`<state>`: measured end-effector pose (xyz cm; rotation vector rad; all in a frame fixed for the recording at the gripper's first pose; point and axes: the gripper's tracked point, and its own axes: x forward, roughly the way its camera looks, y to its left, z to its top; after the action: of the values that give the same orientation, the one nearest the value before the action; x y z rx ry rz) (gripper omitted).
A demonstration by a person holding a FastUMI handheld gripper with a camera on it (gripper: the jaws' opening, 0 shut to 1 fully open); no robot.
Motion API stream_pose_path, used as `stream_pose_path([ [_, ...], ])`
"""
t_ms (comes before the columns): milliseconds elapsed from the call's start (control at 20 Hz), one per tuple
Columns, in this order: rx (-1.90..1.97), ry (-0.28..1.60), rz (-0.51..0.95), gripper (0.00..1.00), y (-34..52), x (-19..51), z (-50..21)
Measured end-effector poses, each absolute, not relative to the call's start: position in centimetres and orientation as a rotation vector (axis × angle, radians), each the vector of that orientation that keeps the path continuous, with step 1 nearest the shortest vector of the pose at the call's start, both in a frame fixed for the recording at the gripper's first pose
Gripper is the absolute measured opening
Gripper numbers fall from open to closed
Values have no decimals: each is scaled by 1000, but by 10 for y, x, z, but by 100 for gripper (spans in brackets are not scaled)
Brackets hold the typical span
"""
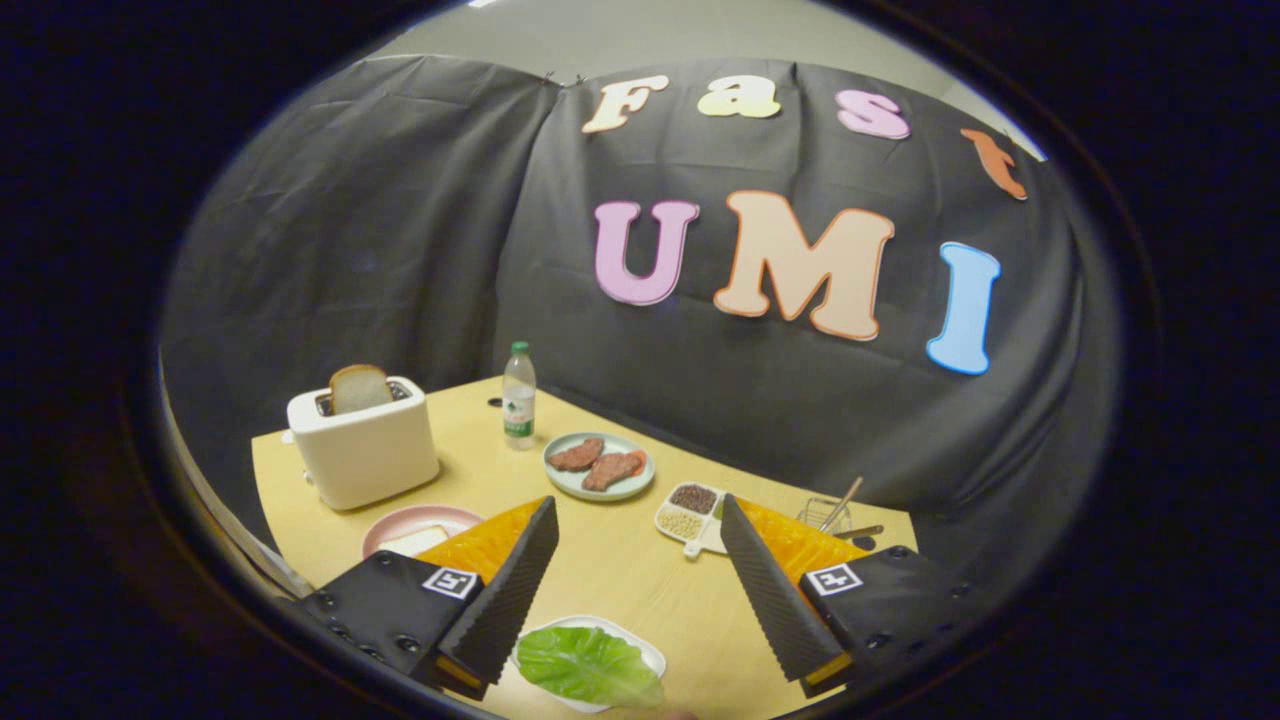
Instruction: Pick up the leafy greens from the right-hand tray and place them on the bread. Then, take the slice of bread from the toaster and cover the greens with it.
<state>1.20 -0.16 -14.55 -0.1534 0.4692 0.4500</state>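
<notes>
The gripper [636, 520] hangs above the pale wooden table [610, 580] with its 2 fingers spread wide apart, nothing held between them. Low between the fingers, nearer the left one, a flat green lettuce leaf [585, 665] lies in a small white tray [640, 648], its long axis running left to right across the tray. Beside the left finger sits a pink round plate [395, 527] carrying a pale slice of bread [415, 541], lying flat. Behind that stands a cream-white toaster [365, 452] with a second bread slice [359, 388] upright in its slot. Beyond the fingers are a clear plastic bottle [519, 395], a pale green plate [599, 466] with 2 brown meat pieces, and a white divided dish [690, 517] of beans
</notes>
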Motion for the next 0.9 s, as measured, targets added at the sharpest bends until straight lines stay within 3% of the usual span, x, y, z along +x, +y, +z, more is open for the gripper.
stream_pose_path([
  [900, -348, 912, 714, 100, -5, -50, -308],
])
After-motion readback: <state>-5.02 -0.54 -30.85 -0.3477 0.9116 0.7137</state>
